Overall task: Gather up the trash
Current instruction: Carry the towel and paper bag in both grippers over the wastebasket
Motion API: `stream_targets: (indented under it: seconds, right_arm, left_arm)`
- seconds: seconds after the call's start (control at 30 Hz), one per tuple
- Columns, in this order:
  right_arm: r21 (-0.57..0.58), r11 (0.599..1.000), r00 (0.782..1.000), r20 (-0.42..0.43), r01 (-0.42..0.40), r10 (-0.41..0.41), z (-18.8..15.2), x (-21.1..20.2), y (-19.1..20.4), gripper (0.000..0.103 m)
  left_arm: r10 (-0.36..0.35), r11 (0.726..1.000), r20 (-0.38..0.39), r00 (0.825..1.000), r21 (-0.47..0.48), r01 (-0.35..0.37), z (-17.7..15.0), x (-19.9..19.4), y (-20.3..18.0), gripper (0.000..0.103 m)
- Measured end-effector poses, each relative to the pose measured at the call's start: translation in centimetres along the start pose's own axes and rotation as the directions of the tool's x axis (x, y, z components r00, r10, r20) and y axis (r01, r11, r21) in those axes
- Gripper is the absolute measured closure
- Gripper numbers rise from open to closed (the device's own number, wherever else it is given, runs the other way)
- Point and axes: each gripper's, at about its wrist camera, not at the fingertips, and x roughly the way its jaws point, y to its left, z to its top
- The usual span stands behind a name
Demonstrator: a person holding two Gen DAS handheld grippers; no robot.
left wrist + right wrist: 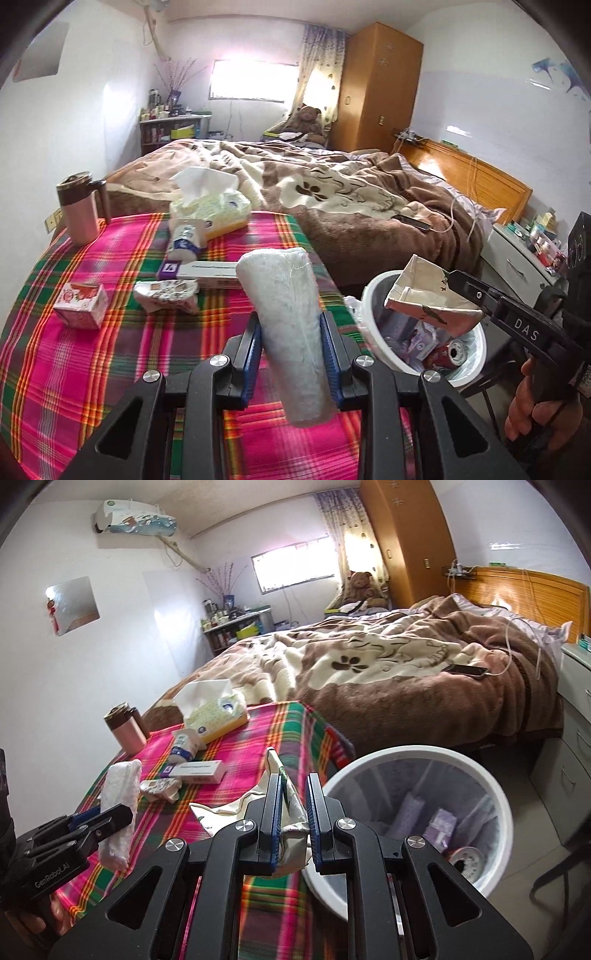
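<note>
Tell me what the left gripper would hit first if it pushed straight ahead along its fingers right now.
Probably the long white box on the plaid tablecloth. The left gripper is shut on a white wrapped roll that leads the way, so the roll would touch first. Depth is uncertain.

Lower part of the bin (491, 801) hidden behind my right gripper (293, 834), print on the long white box (212, 271) too small for me to read, bin contents partly covered by the crumpled carton (424, 291).

Left tool (290, 354) gripping white roll (286, 325)
</note>
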Motion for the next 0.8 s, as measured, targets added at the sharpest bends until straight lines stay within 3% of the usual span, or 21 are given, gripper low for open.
stream_targets:
  seconds: [0.5, 0.8]
  right_arm:
    - [0.086, 0.988, 0.991, 0.037, 0.126, -0.130, 0.6, -1.8, -5.8, 0.090]
    - [0.117, 0.975, 0.982, -0.007, 0.186, -0.187, 0.1, -1.2, -8.8, 0.090]
  left_arm:
    - [-0.123, 0.987, -0.028, 0.992, 0.102, 0.125, 0.8, 2.6, -8.2, 0.072]
    - [-0.190, 0.970, -0.091, 0.978, 0.135, 0.201, 0.1, 5.5, -12.2, 0.072]
